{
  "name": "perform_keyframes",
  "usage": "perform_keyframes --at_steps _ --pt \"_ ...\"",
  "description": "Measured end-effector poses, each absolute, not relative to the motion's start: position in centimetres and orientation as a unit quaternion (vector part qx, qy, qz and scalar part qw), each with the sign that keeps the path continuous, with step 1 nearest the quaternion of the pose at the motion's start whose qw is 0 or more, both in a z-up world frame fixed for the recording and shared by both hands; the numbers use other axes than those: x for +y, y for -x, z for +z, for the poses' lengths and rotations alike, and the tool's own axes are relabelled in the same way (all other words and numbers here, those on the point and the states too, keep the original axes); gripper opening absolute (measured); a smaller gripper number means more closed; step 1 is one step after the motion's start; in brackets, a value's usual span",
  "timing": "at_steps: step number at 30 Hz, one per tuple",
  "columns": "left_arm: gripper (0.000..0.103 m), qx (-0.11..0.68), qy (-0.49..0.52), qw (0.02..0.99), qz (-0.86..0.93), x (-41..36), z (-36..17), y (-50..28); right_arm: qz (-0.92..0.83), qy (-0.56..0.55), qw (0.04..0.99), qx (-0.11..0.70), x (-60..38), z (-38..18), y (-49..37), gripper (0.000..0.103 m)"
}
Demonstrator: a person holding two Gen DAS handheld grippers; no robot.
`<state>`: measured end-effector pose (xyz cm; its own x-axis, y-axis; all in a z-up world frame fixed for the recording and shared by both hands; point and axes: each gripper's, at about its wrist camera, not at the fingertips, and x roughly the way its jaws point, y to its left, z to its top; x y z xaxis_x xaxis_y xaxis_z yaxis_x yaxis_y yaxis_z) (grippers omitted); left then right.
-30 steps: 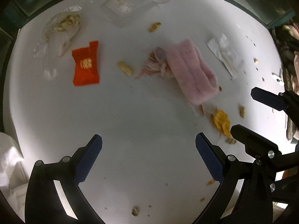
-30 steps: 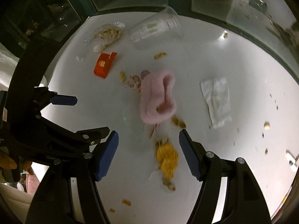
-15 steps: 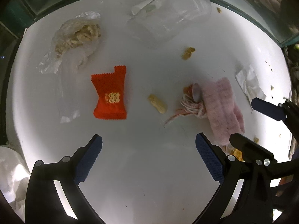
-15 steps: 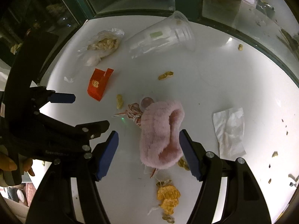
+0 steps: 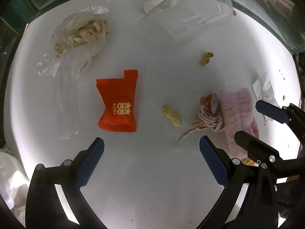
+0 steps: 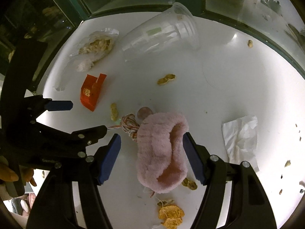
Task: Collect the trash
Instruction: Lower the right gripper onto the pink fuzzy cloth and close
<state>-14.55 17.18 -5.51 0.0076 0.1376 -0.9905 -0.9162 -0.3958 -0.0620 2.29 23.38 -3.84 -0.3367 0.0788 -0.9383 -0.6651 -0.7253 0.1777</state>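
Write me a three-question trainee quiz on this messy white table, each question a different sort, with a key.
1. True or false: the clear plastic cup stands upright.
2. Which thing lies between the right gripper's open fingers? A. the red wrapper B. the pink fuzzy cloth C. the white napkin
3. Fill in: the left gripper is open and holds ______.

Key: 1 false, it lies on its side. 2 B. 3 nothing.

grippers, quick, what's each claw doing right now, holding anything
Left claw: open, empty, above the white table.
Right claw: open, pink fuzzy sock between its fingers, not gripped.
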Motion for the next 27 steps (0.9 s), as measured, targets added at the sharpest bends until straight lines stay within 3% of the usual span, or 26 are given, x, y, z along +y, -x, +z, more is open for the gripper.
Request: perform_keyframes --at_steps 24,25,27 --pt "0.097 0.382 0.534 0.420 0.627 17.7 -8.9 14.0 0.750 0.556 0.249 0.259 23.5 -7.7 -1.1 0.065" --pt "0.097 0.379 0.536 0.421 0.626 17.7 -9.0 14.0 0.750 0.554 0.250 0.261 23.5 -7.7 -1.1 0.064" --pt "0.097 0.374 0.539 0.421 0.626 17.6 -9.0 14.1 0.752 0.548 0.249 0.268 23.7 -7.6 -1.2 0.052"
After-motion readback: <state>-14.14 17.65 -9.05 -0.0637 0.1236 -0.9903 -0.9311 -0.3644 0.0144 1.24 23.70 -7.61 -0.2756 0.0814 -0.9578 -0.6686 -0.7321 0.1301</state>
